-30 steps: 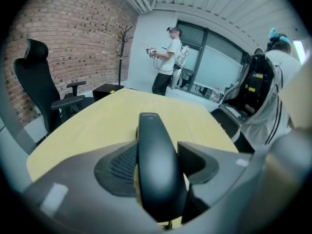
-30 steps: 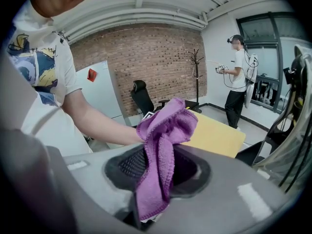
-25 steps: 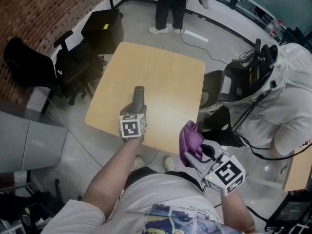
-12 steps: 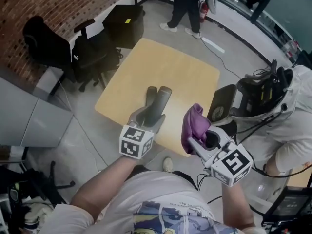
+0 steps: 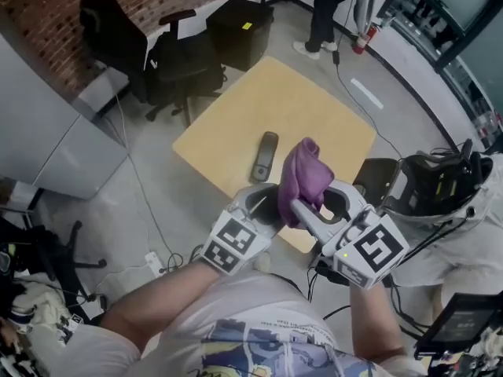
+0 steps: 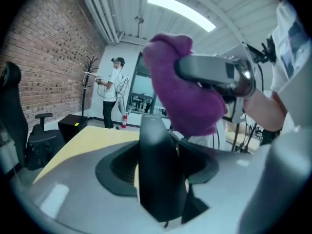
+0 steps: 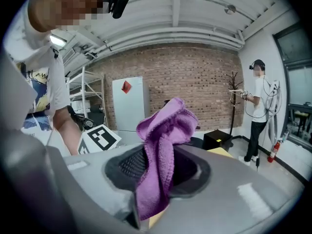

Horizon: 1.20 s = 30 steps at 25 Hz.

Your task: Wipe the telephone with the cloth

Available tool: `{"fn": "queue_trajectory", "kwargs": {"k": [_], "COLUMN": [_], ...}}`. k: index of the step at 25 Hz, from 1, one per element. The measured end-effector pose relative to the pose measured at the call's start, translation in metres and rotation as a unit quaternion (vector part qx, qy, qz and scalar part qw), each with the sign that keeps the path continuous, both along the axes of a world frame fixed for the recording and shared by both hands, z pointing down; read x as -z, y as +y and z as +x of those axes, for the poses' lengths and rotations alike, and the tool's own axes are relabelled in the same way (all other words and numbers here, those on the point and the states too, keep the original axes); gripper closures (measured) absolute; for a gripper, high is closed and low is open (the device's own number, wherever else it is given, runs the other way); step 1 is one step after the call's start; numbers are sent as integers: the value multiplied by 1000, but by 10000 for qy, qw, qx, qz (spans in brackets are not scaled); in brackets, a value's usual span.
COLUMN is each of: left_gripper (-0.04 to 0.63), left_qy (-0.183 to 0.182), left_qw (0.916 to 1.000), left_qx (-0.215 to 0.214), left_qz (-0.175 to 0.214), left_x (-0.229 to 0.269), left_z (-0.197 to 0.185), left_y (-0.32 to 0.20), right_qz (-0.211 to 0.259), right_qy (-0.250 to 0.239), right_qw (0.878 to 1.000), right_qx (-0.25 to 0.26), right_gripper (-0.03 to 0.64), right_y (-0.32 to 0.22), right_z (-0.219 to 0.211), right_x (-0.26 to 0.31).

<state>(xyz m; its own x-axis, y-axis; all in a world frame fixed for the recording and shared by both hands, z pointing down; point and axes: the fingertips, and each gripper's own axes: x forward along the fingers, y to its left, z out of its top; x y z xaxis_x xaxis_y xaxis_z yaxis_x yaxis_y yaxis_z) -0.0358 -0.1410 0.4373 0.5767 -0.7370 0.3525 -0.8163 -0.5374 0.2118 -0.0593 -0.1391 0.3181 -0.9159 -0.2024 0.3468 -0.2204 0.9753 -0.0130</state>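
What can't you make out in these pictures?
The telephone buttons: too small in the head view; the left gripper view shows only a dark edge.
The cloth, lower end: sunk between the right gripper jaws.
The standing person, upper body: cut off by the head view's top edge.

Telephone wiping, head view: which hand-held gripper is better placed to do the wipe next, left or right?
Right. The right hand-held gripper is shut on the purple cloth, which sits close beside the telephone. The left hand-held gripper is shut on the telephone, so it likely just steadies it.
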Motion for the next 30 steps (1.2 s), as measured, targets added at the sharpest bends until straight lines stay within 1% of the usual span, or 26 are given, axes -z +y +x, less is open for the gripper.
{"fn": "queue_trajectory", "kwargs": {"k": [6,10,14,20,25,27,30], "left_gripper": [339,339,339,341,341,341,342], "left_qy": [-10,37,122,237,339,391,448], "left_qw": [9996,9995,9995,9992,9991,9991,9989], "left_qx": [-282,-311,-290,-327,-240,-151,-113], "left_qz": [-20,19,21,71,82,98,46], "left_x": [4,6,8,14,13,13,14], "left_z": [15,16,12,6,4,3,1], "left_y": [17,27,36,54,57,56,57], "right_qz": [116,294,438,579,727,736,722], "right_qy": [126,295,410,507,467,386,229], "right_qw": [9979,9952,9955,9965,9963,9965,9970], "right_qx": [618,883,731,326,21,-5,144], "right_gripper": [499,499,499,500,500,499,499], "right_y": [21,34,21,-2,-27,-27,-13], "right_z": [-36,-47,-39,-23,-6,-4,-8], "right_x": [-10,-22,-27,-20,-7,0,11]}}
